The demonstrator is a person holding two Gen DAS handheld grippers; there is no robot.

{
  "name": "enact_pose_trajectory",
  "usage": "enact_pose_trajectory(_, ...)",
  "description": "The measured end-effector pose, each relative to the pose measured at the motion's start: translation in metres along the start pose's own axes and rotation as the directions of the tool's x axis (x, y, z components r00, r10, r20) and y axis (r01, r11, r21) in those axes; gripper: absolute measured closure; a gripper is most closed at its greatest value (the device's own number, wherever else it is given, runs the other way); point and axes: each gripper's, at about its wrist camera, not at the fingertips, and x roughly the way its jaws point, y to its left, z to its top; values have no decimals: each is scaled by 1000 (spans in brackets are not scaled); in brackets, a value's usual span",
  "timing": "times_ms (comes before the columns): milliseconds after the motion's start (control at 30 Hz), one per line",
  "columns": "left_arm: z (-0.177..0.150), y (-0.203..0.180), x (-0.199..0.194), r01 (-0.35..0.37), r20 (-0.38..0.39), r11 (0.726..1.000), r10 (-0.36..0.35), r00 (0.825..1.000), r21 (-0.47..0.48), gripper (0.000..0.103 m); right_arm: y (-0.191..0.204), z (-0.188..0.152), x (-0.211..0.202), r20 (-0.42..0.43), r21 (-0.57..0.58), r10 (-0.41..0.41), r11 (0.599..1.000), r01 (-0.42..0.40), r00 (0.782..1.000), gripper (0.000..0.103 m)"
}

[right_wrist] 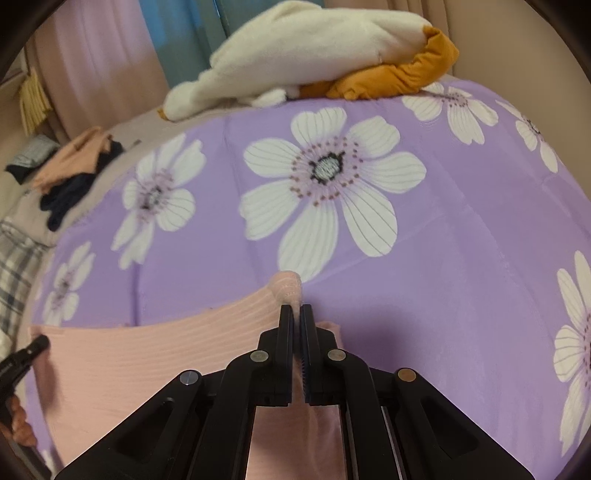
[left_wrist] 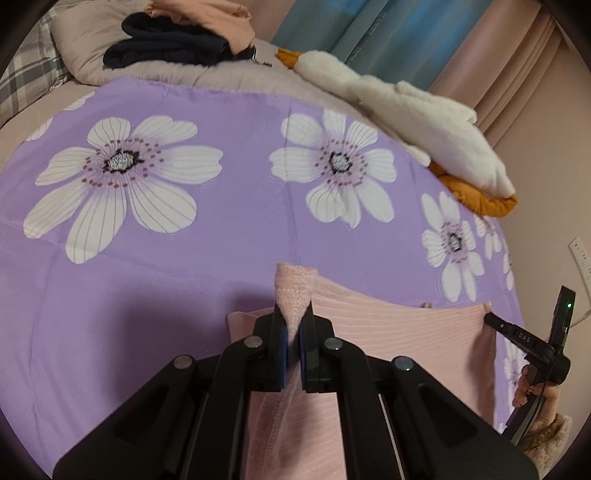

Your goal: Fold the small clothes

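Note:
A small pink ribbed garment (left_wrist: 399, 332) hangs stretched between my two grippers above the purple flowered bedspread (left_wrist: 184, 280). My left gripper (left_wrist: 293, 314) is shut on its left top corner, which pokes up between the fingers. My right gripper (right_wrist: 296, 314) is shut on the right top corner of the same pink garment (right_wrist: 147, 354). The right gripper's body shows at the right edge of the left wrist view (left_wrist: 532, 343). The left gripper's tip shows at the left edge of the right wrist view (right_wrist: 26, 354).
A white and orange plush goose (left_wrist: 417, 122) lies along the far edge of the bed. A pile of dark and peach clothes (left_wrist: 173, 40) sits on a beige pillow at the back. Curtains (left_wrist: 369, 29) hang behind the bed.

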Motion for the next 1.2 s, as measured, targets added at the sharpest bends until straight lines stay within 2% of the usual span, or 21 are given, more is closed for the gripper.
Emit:
enact_pose_trajectory(233,-8,16,33,-66,-83,997,64,995,-27,98,-9,-7,38,-90,15,-20,1000,21,996,98)
enact_pose_trajectory(333,-12,19,42,-95,-112,995,92,989,-16,96,-8,-10,47,-101,8,-34,999,35,994,98)
enact_pose_trajectory(833,-14,22,42,-95,-111,995,90,990,-43,92,-8,-12,46,-91,-9,-44,999,44,995,98)
enact_pose_trajectory(900,-13,19,30,-103,-119,994,97,988,-42,87,-10,-12,35,-77,-6,-35,999,34,996,91)
enact_pose_trajectory(933,-13,18,19,-104,-103,993,98,990,-48,79,-8,-12,30,-67,-1,-18,1000,18,998,77)
enact_pose_trajectory(967,-13,17,7,-101,-75,993,97,993,-55,67,-8,-12,22,-51,2,-3,1000,3,999,57)
enact_pose_trajectory(1000,-13,17,-9,-94,-37,994,91,995,-63,60,-7,-12,13,-29,5,-1,1000,1,1000,48)
enact_pose_trajectory(1033,-14,16,-23,-81,-4,994,81,997,-68,46,-6,-12,-1,5,4,-9,1000,9,1000,38)
enact_pose_trajectory(1067,-16,14,-40,-62,23,996,63,998,-67,32,-5,-12,-12,30,2,-10,1000,10,1000,35)
enact_pose_trajectory(1133,-20,11,-59,-36,35,998,38,999,-55,24,-4,-14,-33,47,0,4,1000,-4,999,32)
enact_pose_trajectory(1200,-27,8,-76,-9,37,999,11,999,-42,23,-6,-21,-56,58,18,35,999,-37,998,29)
